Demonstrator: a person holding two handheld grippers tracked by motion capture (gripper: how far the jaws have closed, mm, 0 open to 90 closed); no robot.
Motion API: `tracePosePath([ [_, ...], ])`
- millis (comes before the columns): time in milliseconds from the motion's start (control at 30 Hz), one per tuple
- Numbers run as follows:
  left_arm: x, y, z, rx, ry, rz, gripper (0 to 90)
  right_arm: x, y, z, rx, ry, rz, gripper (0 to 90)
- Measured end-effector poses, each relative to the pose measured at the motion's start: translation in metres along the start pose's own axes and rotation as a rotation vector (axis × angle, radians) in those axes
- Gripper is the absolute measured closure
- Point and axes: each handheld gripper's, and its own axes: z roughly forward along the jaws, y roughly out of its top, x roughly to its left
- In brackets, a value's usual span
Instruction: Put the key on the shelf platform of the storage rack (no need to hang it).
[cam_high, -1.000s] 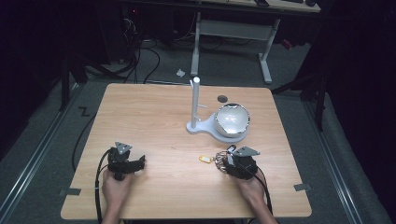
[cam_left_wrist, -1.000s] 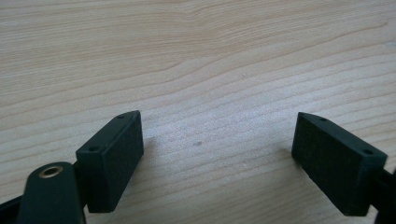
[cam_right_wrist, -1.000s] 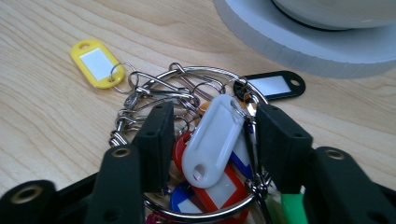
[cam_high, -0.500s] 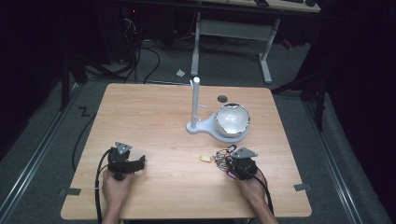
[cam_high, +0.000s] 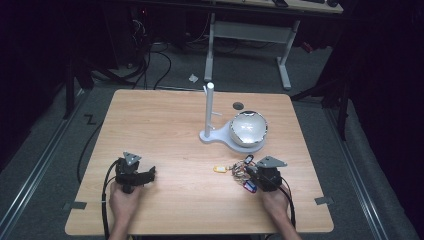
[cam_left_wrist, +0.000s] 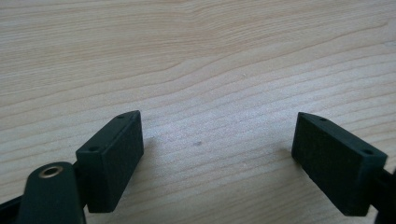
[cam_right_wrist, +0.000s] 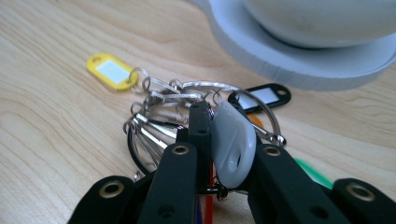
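Pinching a white tag (cam_right_wrist: 233, 142) on the bunch of keys (cam_high: 239, 169) lying on the table (cam_high: 170, 125) near the stand (cam_high: 212, 134), the right gripper (cam_right_wrist: 215, 135) has just closed, the left gripper (cam_left_wrist: 217, 140) gapes empty, and that thin grip could slip when lifting.

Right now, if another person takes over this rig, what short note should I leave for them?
Right tool: jaws have just closed, now shut on the white tag of the key bunch, which lies on the table in front of the white stand with its bowl.
Left tool: open, nothing between the jaws, resting over bare table.
Done: keys gripped.
Left: lift the bunch; probably hang it on the stand's post.
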Motion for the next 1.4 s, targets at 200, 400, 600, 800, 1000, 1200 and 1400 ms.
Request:
tracePosePath([
  [200,0.0,0.0,0.0,0.0,0.0,0.0,17.0,-0.009,0.005,-0.018,-0.068,0.022,0.047,83.8],
  [400,0.0,0.0,0.0,0.0,0.0,0.0,17.0,-0.015,0.016,-0.035,-0.108,0.019,0.039,83.9],
  [600,0.0,0.0,0.0,0.0,0.0,0.0,17.0,-0.022,0.023,-0.048,-0.127,0.023,0.049,83.8],
  [800,0.0,0.0,0.0,0.0,0.0,0.0,17.0,-0.028,0.032,-0.066,-0.146,0.017,0.039,83.8],
  [1000,0.0,0.0,0.0,0.0,0.0,0.0,17.0,-0.035,0.042,-0.082,-0.172,0.021,0.037,83.8],
  [1200,0.0,0.0,0.0,0.0,0.0,0.0,17.0,-0.04,0.053,-0.096,-0.191,0.016,0.028,83.8],
  [1400,0.0,0.0,0.0,0.0,0.0,0.0,17.0,-0.044,0.064,-0.104,-0.211,0.021,0.024,83.8],
])
